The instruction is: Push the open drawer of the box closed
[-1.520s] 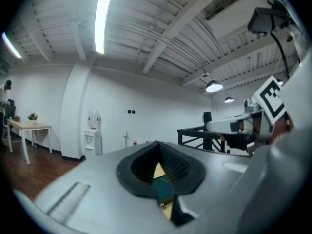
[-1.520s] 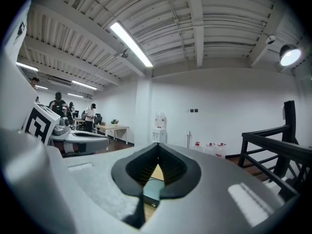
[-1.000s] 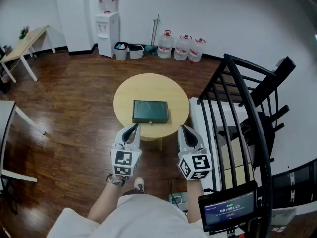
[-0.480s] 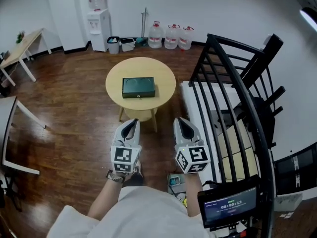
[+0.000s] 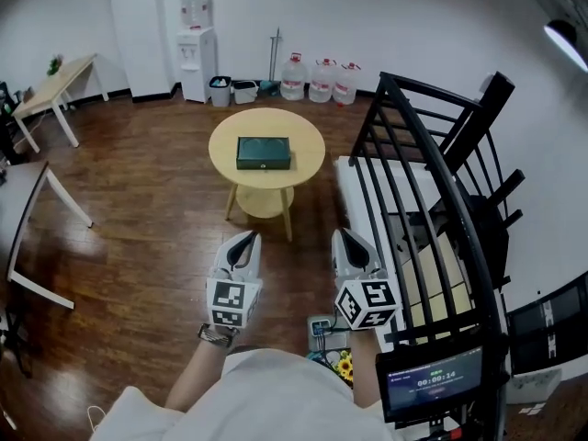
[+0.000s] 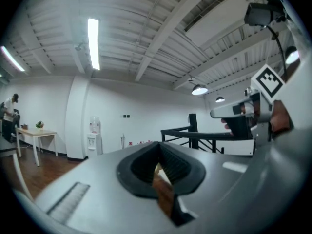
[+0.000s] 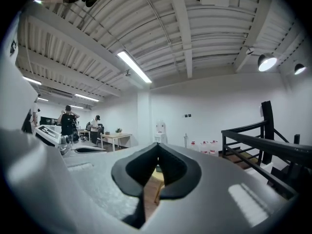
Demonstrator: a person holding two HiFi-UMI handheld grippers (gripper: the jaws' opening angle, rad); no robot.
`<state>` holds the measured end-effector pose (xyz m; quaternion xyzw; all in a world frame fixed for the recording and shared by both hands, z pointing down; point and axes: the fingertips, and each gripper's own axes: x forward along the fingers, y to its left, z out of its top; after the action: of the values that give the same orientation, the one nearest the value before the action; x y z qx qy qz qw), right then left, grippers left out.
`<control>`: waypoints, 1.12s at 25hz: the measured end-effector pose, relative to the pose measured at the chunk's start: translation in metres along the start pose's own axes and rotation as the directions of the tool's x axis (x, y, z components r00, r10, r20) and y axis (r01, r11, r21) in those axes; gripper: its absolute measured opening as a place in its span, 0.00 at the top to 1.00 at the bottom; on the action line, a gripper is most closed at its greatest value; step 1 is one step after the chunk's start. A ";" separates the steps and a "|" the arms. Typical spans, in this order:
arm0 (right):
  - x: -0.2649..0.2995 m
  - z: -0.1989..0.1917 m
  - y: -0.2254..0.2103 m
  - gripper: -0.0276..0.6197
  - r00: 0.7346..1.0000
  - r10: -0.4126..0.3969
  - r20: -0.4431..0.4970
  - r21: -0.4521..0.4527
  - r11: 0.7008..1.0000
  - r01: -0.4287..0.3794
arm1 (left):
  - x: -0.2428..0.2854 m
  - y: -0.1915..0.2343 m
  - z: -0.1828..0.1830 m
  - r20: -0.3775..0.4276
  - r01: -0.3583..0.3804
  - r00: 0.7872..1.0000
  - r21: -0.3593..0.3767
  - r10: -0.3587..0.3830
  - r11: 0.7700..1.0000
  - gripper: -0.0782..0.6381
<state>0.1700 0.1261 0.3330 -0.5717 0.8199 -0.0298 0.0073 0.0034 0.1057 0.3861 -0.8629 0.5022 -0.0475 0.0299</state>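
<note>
A dark green box (image 5: pixel 264 152) lies in the middle of a round yellow table (image 5: pixel 303 141), its front face toward me with a small pale knob. It is too small here to tell whether a drawer sticks out. My left gripper (image 5: pixel 246 241) and right gripper (image 5: pixel 344 239) hang side by side over the wooden floor, well short of the table. Both point toward it. Each is shut with nothing between its jaws. The left gripper (image 6: pixel 158 146) shows closed pads in the left gripper view. The right gripper (image 7: pixel 157 145) shows the same in the right gripper view, with a sliver of the table (image 7: pixel 157 176) through the gap.
A black stair railing (image 5: pixel 432 182) rises close on the right, beside a white platform (image 5: pixel 363 200). A water cooler (image 5: pixel 195 49), bins (image 5: pixel 230 90) and water bottles (image 5: pixel 317 79) line the far wall. A wooden desk (image 5: pixel 55 76) and a white table (image 5: pixel 28 228) stand left.
The table and box have shrunk and slid up the head view, so I stand farther from them. Both grippers stay shut and level in front of me.
</note>
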 end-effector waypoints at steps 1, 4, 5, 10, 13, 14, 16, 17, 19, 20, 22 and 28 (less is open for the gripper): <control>-0.006 0.003 0.004 0.95 1.000 -0.007 0.008 0.006 1.000 0.007 | -0.005 -0.004 0.002 0.007 0.018 1.000 0.008 -0.018 1.000 0.88; -0.016 0.008 0.020 0.95 0.999 -0.026 0.027 0.023 0.999 0.025 | -0.016 -0.008 0.013 -0.001 0.071 0.997 0.035 -0.071 0.997 0.88; -0.020 0.008 0.029 0.95 0.999 -0.024 0.029 0.028 0.999 0.023 | -0.022 -0.008 0.017 -0.002 0.082 0.997 0.036 -0.082 0.996 0.88; -0.032 0.017 0.069 0.95 0.998 0.002 0.056 0.027 1.000 -0.003 | -0.054 -0.005 0.033 0.031 0.091 0.995 0.043 -0.093 0.995 0.88; -0.035 0.014 0.087 0.95 0.998 0.025 0.052 0.013 1.000 -0.026 | -0.069 -0.008 0.030 0.032 0.095 0.995 0.047 -0.096 0.994 0.88; -0.037 0.012 0.090 0.95 0.998 0.030 0.047 0.010 0.999 -0.030 | -0.072 -0.006 0.027 0.029 0.089 0.996 0.036 -0.090 0.995 0.88; -0.037 0.010 0.094 0.95 0.999 0.038 0.039 0.010 0.999 -0.038 | -0.077 -0.002 0.024 0.024 0.074 0.997 0.017 -0.074 0.997 0.88; -0.037 0.010 0.095 0.95 0.999 0.040 0.033 0.009 0.999 -0.041 | -0.078 0.000 0.023 0.022 0.066 0.998 0.011 -0.067 0.998 0.88; -0.038 0.010 0.095 0.95 0.999 0.043 0.020 0.002 0.999 -0.043 | -0.080 0.003 0.023 0.021 0.058 0.998 0.007 -0.058 0.998 0.88; -0.037 0.010 0.096 0.95 0.999 0.044 0.014 -0.005 0.999 -0.044 | -0.081 0.004 0.024 0.023 0.055 0.998 0.011 -0.055 0.998 0.88; -0.034 0.011 0.099 0.95 0.999 0.047 0.003 -0.027 0.999 -0.047 | -0.080 0.007 0.027 0.027 0.049 0.998 0.020 -0.050 0.999 0.88; -0.028 0.009 0.103 0.95 0.998 0.065 -0.016 -0.058 0.996 -0.065 | -0.076 0.010 0.031 0.038 0.040 0.998 0.029 -0.041 0.999 0.88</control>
<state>0.0832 0.1875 0.3177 -0.5444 0.8386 -0.0094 -0.0146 -0.0391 0.1675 0.3499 -0.8731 0.4834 -0.0386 0.0505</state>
